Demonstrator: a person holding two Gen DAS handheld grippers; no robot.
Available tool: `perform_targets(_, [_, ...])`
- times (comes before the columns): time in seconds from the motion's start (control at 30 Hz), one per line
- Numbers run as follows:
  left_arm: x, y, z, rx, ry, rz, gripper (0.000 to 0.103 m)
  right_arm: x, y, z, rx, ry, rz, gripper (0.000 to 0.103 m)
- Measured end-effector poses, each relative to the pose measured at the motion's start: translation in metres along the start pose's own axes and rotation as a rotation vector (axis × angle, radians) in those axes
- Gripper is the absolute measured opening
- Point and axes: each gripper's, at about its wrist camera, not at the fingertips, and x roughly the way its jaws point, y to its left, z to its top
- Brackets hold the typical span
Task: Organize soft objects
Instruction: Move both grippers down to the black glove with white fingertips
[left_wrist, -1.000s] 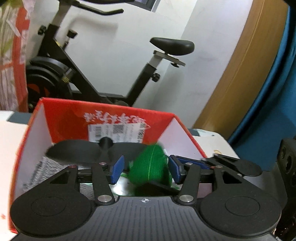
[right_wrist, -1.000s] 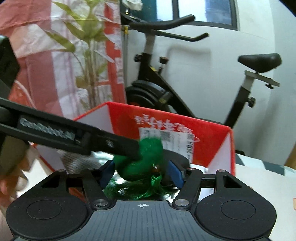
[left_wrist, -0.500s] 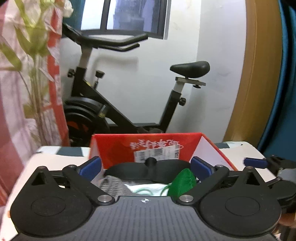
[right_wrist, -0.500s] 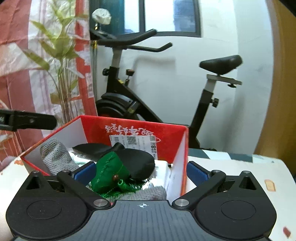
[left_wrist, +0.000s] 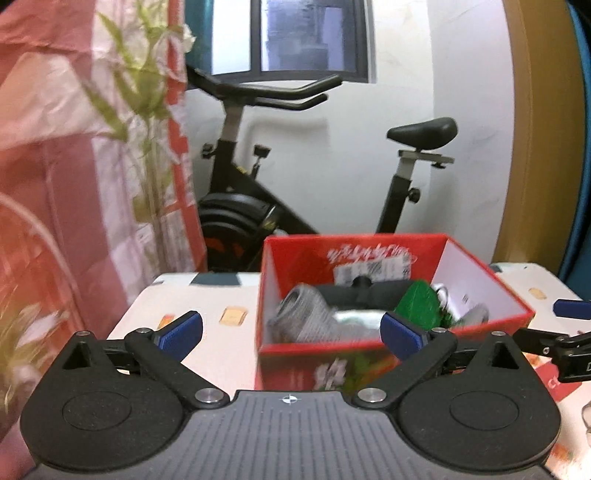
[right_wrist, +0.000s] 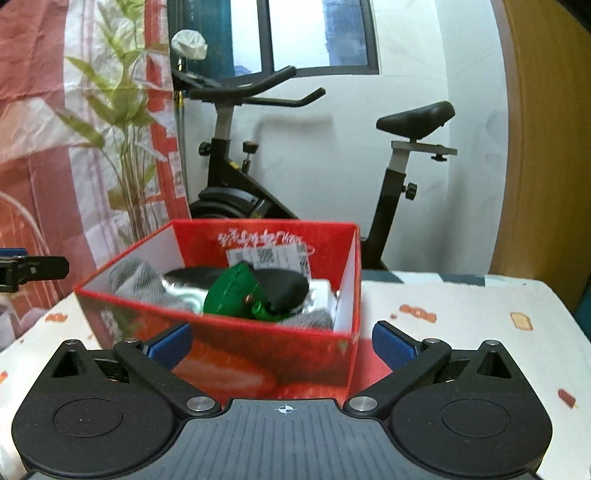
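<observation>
Left wrist view: we are holding the left tongs (left_wrist: 290, 332) spread apart and empty before the red box (left_wrist: 391, 345), the green soft toy (left_wrist: 419, 304) lying inside. Right wrist view: our right tongs (right_wrist: 282, 343) are gaping, empty, facing the box on the bench (right_wrist: 461, 332).

Nothing can be read outright. The open red cardboard box (right_wrist: 258, 354) carries a line of white script, seemingly Chinese characters, across the inside of its far wall (right_wrist: 266, 236), too blurred to make out. Just below that script, on the same wall, sits a white sticker label (right_wrist: 267, 256) with barcode or QR-like patches, also illegible. On the box's near outer face, the left wrist view shows pale printed marks (left_wrist: 332, 371) that are likewise unreadable.
</observation>
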Motion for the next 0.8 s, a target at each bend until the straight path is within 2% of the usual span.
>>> perform_targets(0.23, [0.001, 0.01, -0.032, -0.048, 0.075, 0.018, 0.103, 0.001, 0.005, -0.032, 0.022, 0.057, -0.004, 0.103])
perform_targets(0.43, [0.015, 0.008, -0.055, -0.046, 0.142, 0.019, 0.103, 0.015, 0.011, -0.055, 0.026, 0.123, -0.004, 0.103])
perform_targets(0.8, [0.042, 0.004, -0.075, -0.056, 0.234, 0.007, 0.103, 0.039, 0.013, -0.074, 0.032, 0.182, 0.017, 0.103])
